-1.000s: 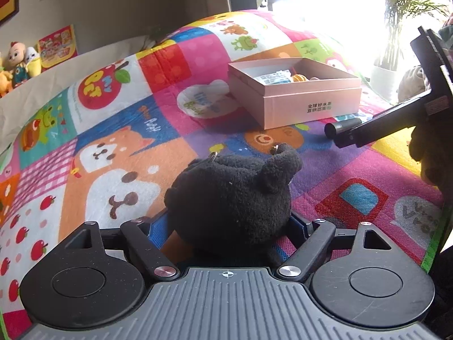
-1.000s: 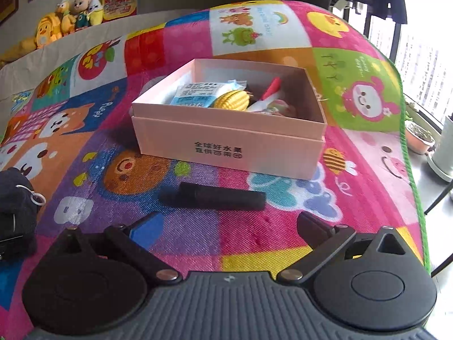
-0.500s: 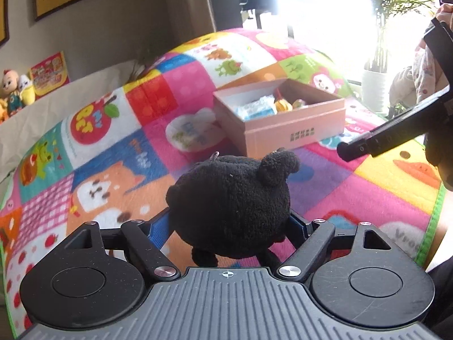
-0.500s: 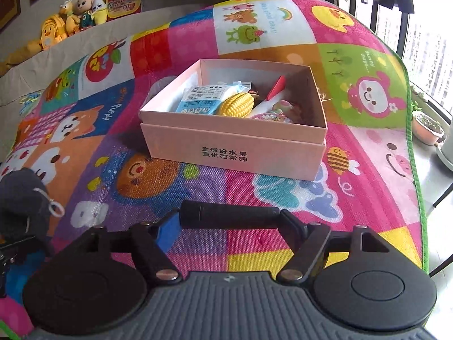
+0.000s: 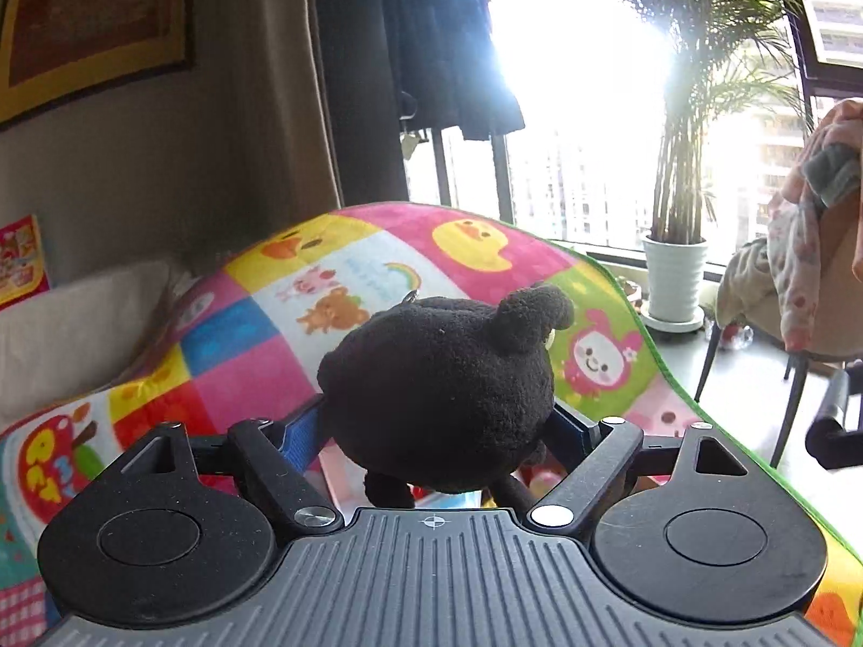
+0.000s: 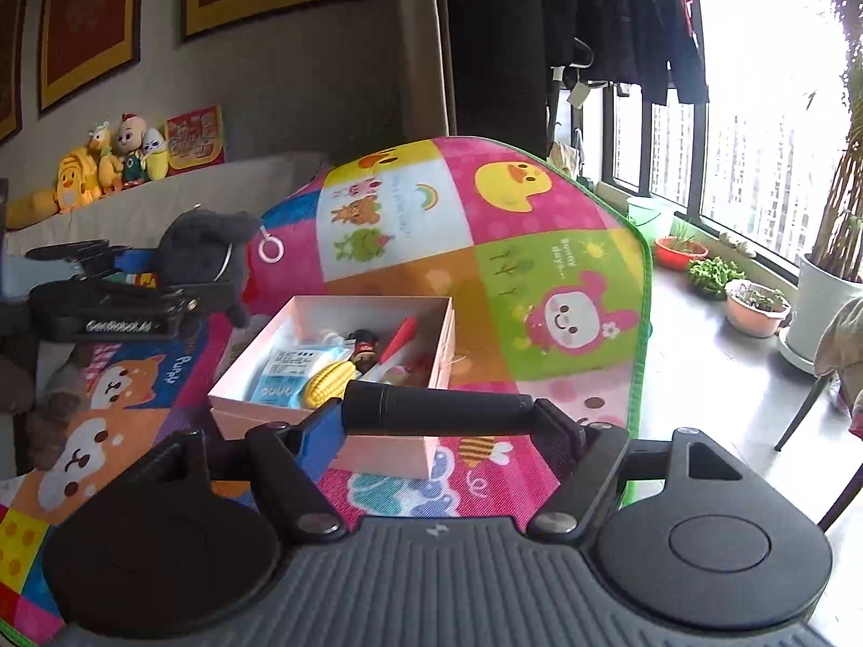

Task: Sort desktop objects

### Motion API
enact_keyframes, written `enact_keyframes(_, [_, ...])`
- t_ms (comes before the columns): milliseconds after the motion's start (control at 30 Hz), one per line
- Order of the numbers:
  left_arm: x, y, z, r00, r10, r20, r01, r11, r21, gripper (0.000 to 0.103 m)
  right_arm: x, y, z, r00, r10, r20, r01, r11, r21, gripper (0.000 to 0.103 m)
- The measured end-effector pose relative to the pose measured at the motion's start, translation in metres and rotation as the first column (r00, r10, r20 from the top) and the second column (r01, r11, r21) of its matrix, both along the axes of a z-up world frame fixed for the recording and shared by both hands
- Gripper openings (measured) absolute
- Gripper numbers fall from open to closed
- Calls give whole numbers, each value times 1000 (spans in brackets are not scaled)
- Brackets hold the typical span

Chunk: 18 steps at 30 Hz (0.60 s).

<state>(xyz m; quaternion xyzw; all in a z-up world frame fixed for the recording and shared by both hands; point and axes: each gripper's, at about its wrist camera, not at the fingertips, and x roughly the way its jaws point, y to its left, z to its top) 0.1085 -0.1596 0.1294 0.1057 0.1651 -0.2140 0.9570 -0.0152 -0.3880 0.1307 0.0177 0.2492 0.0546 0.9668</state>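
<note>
Left claw (image 5: 437, 426) grips black plush toy (image 5: 439, 388), jaws easing wider, toy between them, raised above pink box (image 6: 345, 377). Right claw (image 6: 439, 415) clamped on black tube (image 6: 437, 408) lengthwise, lifted off colourful mat (image 6: 539, 291) in front of box.

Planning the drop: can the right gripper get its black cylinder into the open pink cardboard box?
Probably yes. The right gripper holds the black cylinder above the pink cardboard box; the box has no lid and nothing lies between.
</note>
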Motion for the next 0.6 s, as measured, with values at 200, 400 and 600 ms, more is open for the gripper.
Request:
enact_keyframes(200, [33,-1,-29,996,3,-85,-2,1000,15,98,36,-2,-8,1000,-15,-24,14,1000,-4,75])
enact_keyframes(400, [-10,31,-61,990,56,-128,-55,998,6,100,66,-3,-7,1000,6,-28,-5,1000,13,75])
enact_keyframes(600, [-33,48,-82,976,103,-191,-106,994,-9,101,127,26,0,993,87,-77,-78,991,110,75])
